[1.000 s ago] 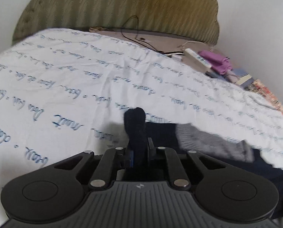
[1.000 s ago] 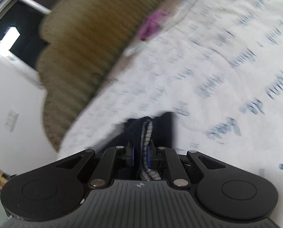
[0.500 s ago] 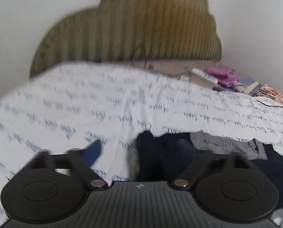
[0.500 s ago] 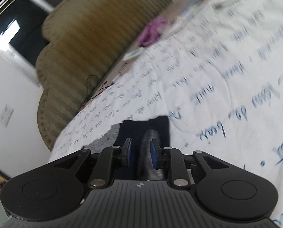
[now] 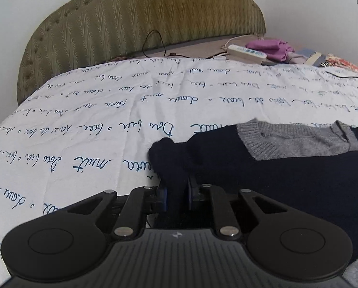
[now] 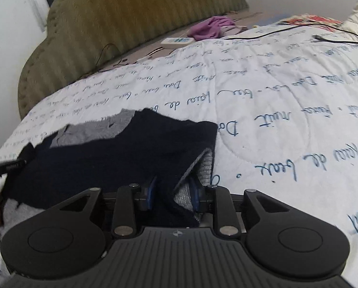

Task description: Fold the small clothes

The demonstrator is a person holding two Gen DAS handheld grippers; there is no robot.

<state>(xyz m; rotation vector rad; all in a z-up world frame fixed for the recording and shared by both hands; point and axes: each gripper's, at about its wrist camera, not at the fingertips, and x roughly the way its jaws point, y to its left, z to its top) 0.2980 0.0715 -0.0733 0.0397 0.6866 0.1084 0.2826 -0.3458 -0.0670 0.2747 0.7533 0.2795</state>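
A small dark navy knit garment [image 5: 287, 182] with a grey ribbed collar [image 5: 299, 141] lies on the white bedspread [image 5: 107, 120]. My left gripper [image 5: 175, 192] is shut on a bunched navy corner of it at its left edge. In the right wrist view the same garment [image 6: 107, 158] spreads to the left, with a grey ribbed edge [image 6: 198, 175] at its right side. My right gripper [image 6: 171, 193] has its jaws a little apart, with navy and grey fabric lying between them.
The bedspread has blue handwriting print. A green padded headboard [image 5: 155, 16] stands at the far end. A white power strip [image 5: 247, 51], black cables [image 6: 299, 27] and purple cloth [image 5: 272, 48] lie near the headboard. The other gripper's edge [image 6: 1, 168] shows at the left.
My left gripper opened about half a second ago and is now shut again on the navy corner. My right gripper's jaws have parted. The garment now lies spread flat on the bed.
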